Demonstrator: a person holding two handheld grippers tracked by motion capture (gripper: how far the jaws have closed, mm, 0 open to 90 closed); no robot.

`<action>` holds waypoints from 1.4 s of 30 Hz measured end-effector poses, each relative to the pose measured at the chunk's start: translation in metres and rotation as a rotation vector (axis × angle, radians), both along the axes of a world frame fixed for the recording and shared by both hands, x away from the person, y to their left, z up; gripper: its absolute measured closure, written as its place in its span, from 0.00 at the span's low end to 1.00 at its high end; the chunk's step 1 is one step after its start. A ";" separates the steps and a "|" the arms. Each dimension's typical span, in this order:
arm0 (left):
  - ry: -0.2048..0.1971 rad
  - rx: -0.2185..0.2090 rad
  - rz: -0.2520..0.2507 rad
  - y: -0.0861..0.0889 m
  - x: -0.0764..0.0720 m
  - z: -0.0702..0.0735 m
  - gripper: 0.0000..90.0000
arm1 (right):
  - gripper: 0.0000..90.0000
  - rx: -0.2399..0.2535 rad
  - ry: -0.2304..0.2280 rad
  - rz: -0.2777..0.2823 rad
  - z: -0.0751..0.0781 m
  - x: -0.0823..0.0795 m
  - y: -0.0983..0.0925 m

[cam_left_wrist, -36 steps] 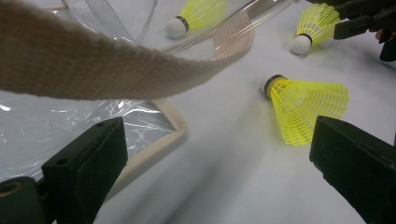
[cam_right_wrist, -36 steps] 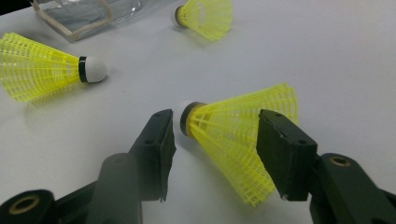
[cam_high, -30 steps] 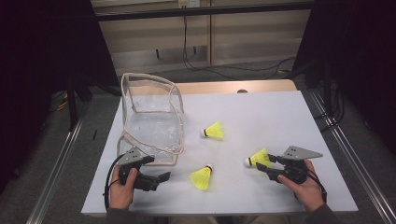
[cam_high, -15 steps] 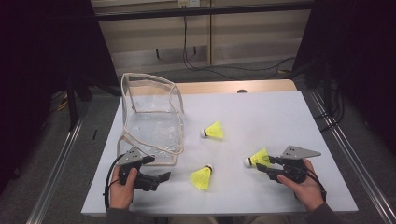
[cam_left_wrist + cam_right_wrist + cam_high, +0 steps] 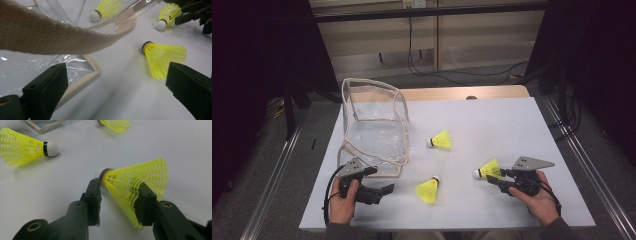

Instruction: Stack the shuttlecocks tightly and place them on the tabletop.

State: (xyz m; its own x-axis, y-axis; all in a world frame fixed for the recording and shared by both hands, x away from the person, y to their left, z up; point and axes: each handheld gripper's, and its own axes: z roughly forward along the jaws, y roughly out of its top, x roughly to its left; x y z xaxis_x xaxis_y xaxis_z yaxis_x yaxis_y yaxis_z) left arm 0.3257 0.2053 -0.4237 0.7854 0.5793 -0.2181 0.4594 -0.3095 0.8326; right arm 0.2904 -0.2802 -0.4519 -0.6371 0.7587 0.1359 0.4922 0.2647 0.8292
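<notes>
The right gripper (image 5: pixel 117 195) lies low near the right end of the tabletop's (image 5: pixel 512 125) near edge, and its fingers (image 5: pixel 93 195) have just been closing around the shuttlecock (image 5: pixel 135 185) that lies on its side there; one finger touches the ring just behind the cork and the other bites into the yellow skirt, whose mesh already buckles slightly. The hold looks set on the skirt rather than the rounded cork, probably because the skirt gives a wider, softer place to pinch. The left gripper (image 5: pixel 117 85) rests by the near-left corner with its fingers spread wide and nothing between them, beside the clear bag (image 5: pixel 374 125), which stands toward the left edge with its mouth gaping, likely kept near so the shuttlecocks can go in. A second shuttlecock (image 5: pixel 428 190) lies near the middle of the near edge, between the two grippers, and a third (image 5: pixel 440 141) lies farther in toward the centre, just beside the bag. In the left gripper view the bag's cloth strap (image 5: pixel 50 37) crosses close to the camera, blurred, and hides much of the bag behind it. The held shuttlecock's cork is mostly hidden behind the finger in the right gripper view, and how firmly the skirt is pinched is hard to tell.
</notes>
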 end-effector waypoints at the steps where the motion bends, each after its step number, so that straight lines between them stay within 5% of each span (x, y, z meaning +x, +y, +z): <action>1: 0.000 -0.001 0.001 0.000 0.000 0.000 0.05 | 0.69 0.000 0.000 0.001 0.000 0.000 0.000; 27: -0.006 -0.005 0.001 -0.001 -0.001 0.000 0.05 | 0.95 0.015 0.055 0.066 -0.001 0.003 0.001; 42: -0.008 -0.004 0.001 -0.001 -0.001 0.000 0.05 | 0.97 0.055 0.045 0.071 0.005 0.005 -0.001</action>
